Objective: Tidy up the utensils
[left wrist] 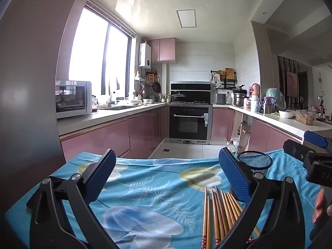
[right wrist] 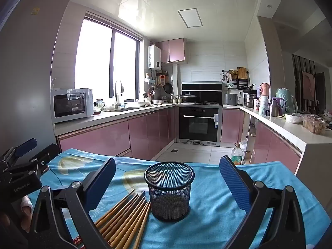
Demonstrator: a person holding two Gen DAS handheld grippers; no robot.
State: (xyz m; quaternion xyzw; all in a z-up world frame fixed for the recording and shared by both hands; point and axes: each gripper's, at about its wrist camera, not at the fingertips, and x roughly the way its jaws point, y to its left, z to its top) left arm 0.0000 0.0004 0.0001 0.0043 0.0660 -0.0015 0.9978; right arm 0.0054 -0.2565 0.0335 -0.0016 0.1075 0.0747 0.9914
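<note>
Both hand-held grippers, left hand-held gripper and right hand-held gripper, are hanging wide apart and empty; one should be pinching a few brown wooden chopsticks mid-length for the upright black mesh cup.

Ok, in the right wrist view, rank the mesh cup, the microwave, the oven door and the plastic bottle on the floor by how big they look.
1. mesh cup, nearest the camera
2. oven door and microwave, too alike to separate
3. plastic bottle, clearly smallest
</note>
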